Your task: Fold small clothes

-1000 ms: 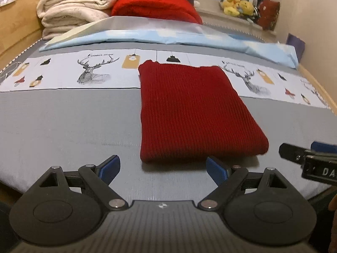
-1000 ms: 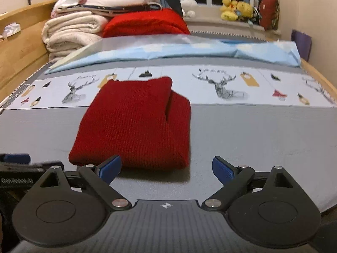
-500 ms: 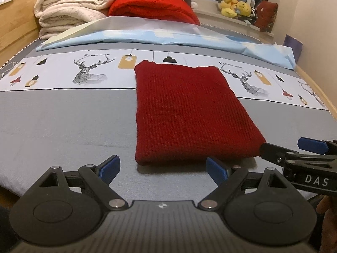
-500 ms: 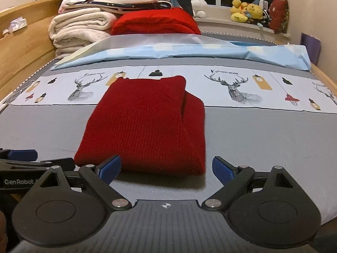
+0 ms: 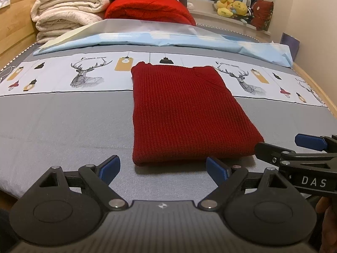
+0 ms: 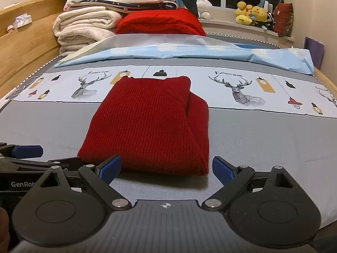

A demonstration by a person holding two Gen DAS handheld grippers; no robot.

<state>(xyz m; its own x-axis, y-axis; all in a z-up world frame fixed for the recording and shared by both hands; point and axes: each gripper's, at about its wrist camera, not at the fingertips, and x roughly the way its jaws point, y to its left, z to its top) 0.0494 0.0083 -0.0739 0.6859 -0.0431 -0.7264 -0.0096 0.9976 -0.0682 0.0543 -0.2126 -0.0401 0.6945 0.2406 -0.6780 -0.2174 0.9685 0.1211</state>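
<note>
A dark red knitted garment [image 5: 185,113] lies folded into a rectangle on the grey bed sheet [image 5: 63,126]; it also shows in the right wrist view [image 6: 147,124], with a folded layer bulging along its right side. My left gripper [image 5: 163,168] is open and empty, just short of the garment's near edge. My right gripper [image 6: 166,167] is open and empty, at the garment's near right corner. In the left wrist view the right gripper [image 5: 290,147] comes in from the right, its fingertip beside the garment's near right corner.
A printed deer band [image 5: 84,76] crosses the bed behind the garment. A light blue cover [image 5: 168,40], stacked cream blankets [image 5: 69,16] and a red blanket [image 5: 151,10] lie further back. A wooden bed frame [image 6: 23,42] runs along the left. Plush toys [image 6: 252,14] sit on the windowsill.
Both grippers have moved closer to the garment's near edge. The right gripper has come further in towards the garment's near right corner. Both stay open.
</note>
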